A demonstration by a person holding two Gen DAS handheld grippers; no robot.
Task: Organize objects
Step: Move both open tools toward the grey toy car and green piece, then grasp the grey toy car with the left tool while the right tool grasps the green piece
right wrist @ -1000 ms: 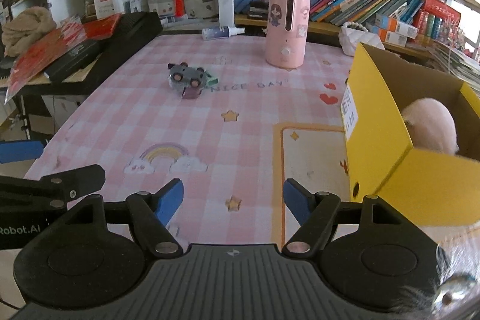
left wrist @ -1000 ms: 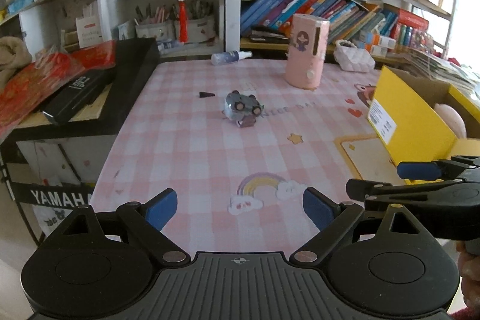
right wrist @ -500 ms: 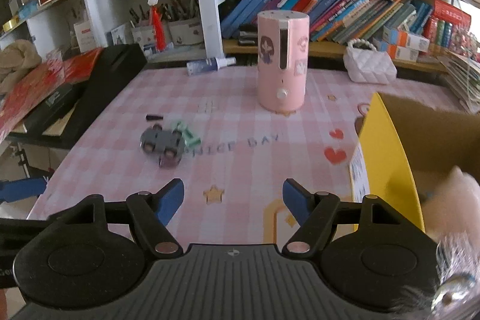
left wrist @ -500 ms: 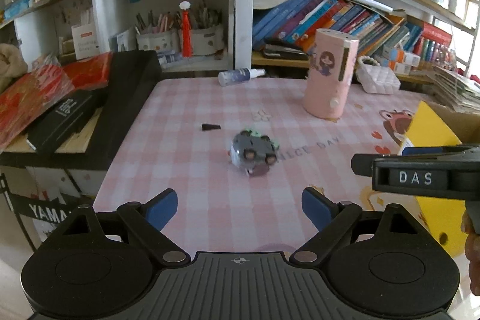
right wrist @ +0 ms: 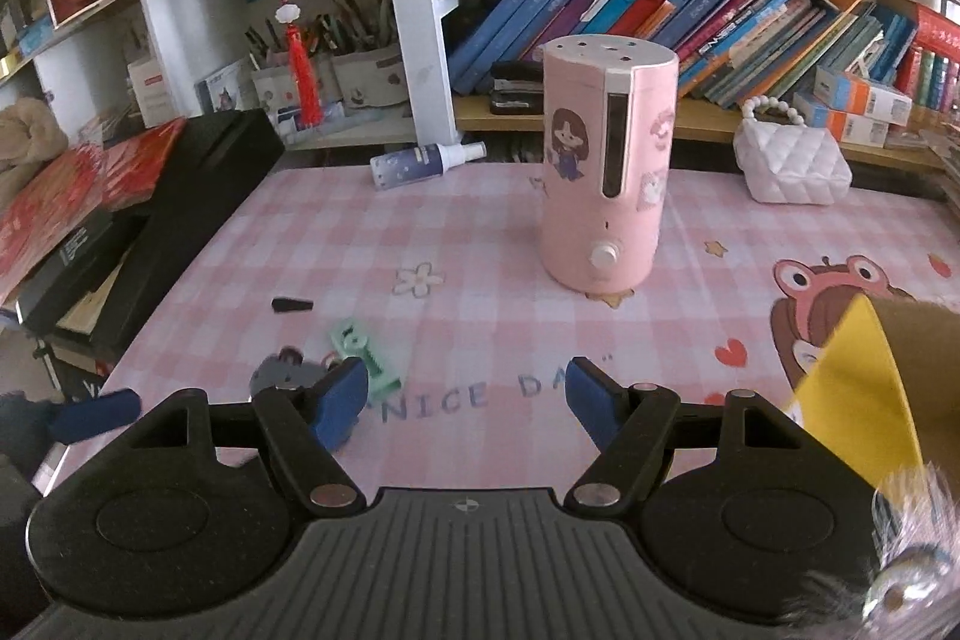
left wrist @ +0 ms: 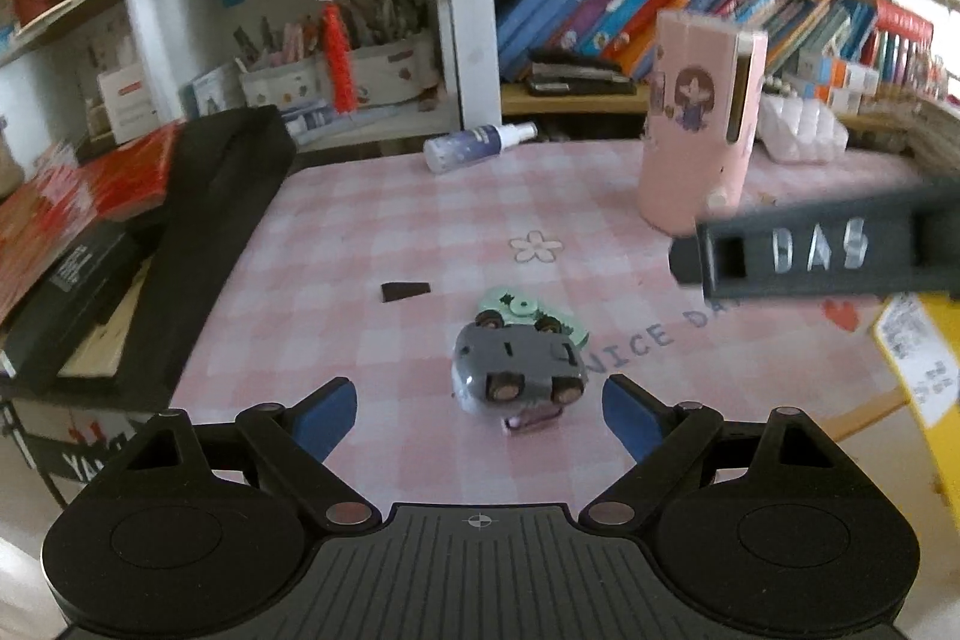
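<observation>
The left gripper (left wrist: 479,415) hung with fingers wide, empty, just before the toy car (left wrist: 517,370); the right gripper (right wrist: 467,394), likewise wide and empty, hovered right of the car.

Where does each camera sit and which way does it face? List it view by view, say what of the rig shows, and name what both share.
Left wrist: on the left claw, angled down at the grey toy car lying just ahead of its open blue pads; the right claw's black side crosses at right.
Right wrist: on the right claw, facing the pink humidifier; its open pads show, with the yellow box at right.
Shared: car, humidifier, spray bottle, bookshelf.
</observation>
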